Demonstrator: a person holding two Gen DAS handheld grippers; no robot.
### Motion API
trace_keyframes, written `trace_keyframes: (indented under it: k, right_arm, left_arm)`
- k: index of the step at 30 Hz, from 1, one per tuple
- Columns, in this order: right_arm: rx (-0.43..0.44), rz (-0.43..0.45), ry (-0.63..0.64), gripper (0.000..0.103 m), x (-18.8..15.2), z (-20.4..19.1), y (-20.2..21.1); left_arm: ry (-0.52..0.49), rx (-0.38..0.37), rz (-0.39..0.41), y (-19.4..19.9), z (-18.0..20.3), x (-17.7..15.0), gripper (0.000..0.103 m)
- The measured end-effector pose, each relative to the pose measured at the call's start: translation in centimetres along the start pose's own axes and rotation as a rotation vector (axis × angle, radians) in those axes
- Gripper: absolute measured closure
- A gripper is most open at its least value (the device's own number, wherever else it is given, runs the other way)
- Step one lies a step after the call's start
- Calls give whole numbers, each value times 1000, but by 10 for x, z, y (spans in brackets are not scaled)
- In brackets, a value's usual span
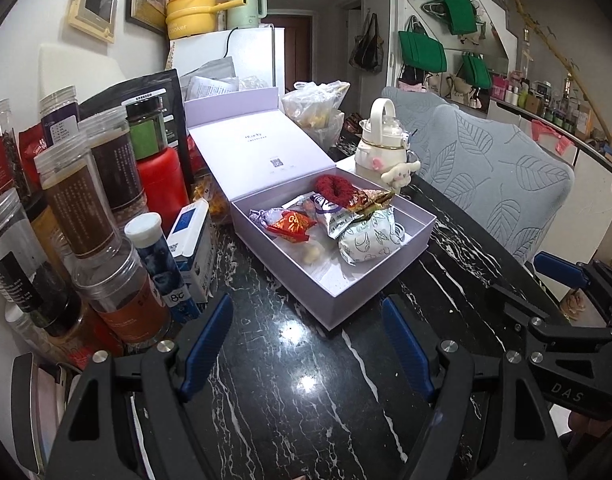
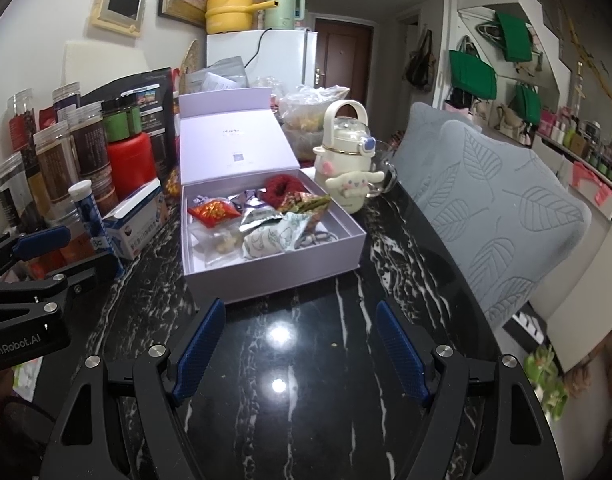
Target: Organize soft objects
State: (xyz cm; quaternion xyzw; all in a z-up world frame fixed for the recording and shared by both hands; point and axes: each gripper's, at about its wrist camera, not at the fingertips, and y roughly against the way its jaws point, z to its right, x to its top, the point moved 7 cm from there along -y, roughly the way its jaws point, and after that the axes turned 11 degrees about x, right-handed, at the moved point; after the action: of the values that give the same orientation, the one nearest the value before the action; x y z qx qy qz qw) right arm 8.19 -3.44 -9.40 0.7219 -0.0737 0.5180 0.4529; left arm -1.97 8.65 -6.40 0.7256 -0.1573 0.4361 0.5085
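Snack packets [image 2: 262, 220] and red scrunchie [image 2: 280, 190] in lavender box [image 2: 274, 276]; left gripper [image 1: 306, 344], right gripper [image 2: 300, 344] fingers wide, empty, above marble table [image 2: 306, 360].

Left gripper [image 1: 306, 344]: jaws wide apart, nothing between the blue pads [image 1: 208, 346], tilted downward, hanging low, touching nothing. Right gripper [image 2: 300, 350]: same pose, jaws spread, blue pads [image 2: 402, 350] bare, pitched downward, empty. Side by side and near each other, each visible at the edge of the other's view: right one at the far right of the left view, left one at the far left of the right view.
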Motion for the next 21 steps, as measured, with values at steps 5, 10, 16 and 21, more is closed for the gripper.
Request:
trace_keyframes:
  k: [5,10,16,21]
  right_arm:
    - [-4,-3,-3,24,-2,2,1]
    - [-7,-1,-8,24,-3,4,2]
    - [-10,8,-23,22,-1,7,5]
    - [-6,12,-13,22,3,6,8]
  left_arm:
    - [-7,3,-6,-1,2,-1,26]
    - [-4,0,-3,0,3,-1,26]
    - [-3,-1,-4,0,2,-1,26]
    - [-4,-6,-4,1,3,1,26]
